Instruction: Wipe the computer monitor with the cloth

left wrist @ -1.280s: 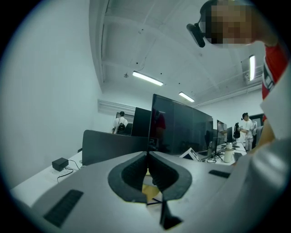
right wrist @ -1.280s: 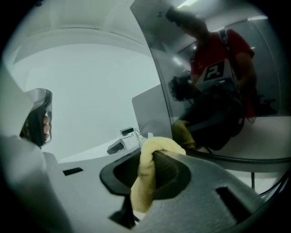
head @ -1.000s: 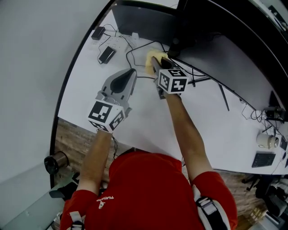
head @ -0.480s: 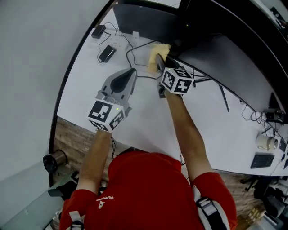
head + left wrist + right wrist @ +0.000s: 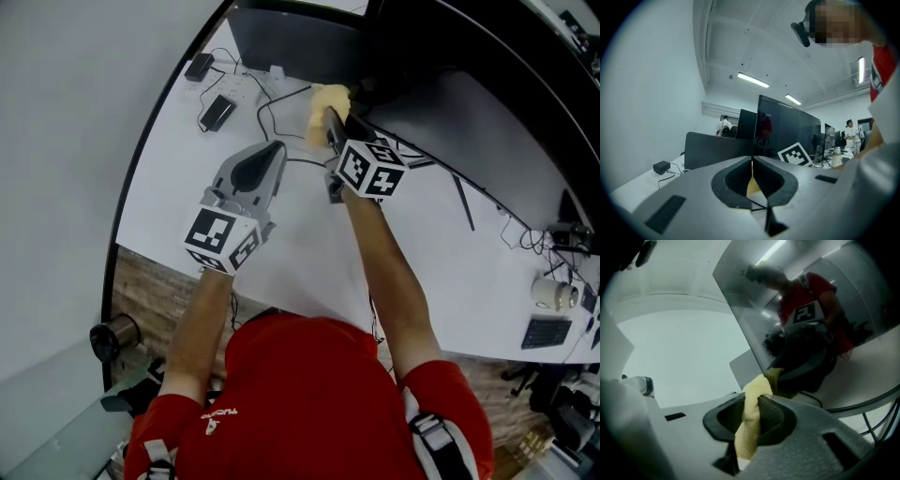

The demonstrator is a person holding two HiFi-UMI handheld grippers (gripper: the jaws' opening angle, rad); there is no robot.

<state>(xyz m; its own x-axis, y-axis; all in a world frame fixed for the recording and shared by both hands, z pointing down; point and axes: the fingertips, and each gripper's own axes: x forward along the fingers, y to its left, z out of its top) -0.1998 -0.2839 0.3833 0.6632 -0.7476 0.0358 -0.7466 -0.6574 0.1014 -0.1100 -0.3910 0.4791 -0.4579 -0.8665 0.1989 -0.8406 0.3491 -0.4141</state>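
Cloth (image 5: 325, 100) touches monitor (image 5: 487, 66) — cables (image 5: 279, 101) to its left, on desk (image 5: 300, 244).

The bare white tabletop (image 5: 178, 187) lies open to the left of and in front of the left claw (image 5: 273, 148), whose jaws are together. Toward the far edge a looping black cable (image 5: 267, 117) and two black adapters (image 5: 217, 113) clutter the way, and a dark panel (image 5: 291, 42) walls it off. The right claw (image 5: 330, 120), clamped on the cloth (image 5: 323, 98), sits tight against the monitor (image 5: 441, 47) at its left end. A thin stand leg (image 5: 464, 202) crosses the tabletop beneath the screen.
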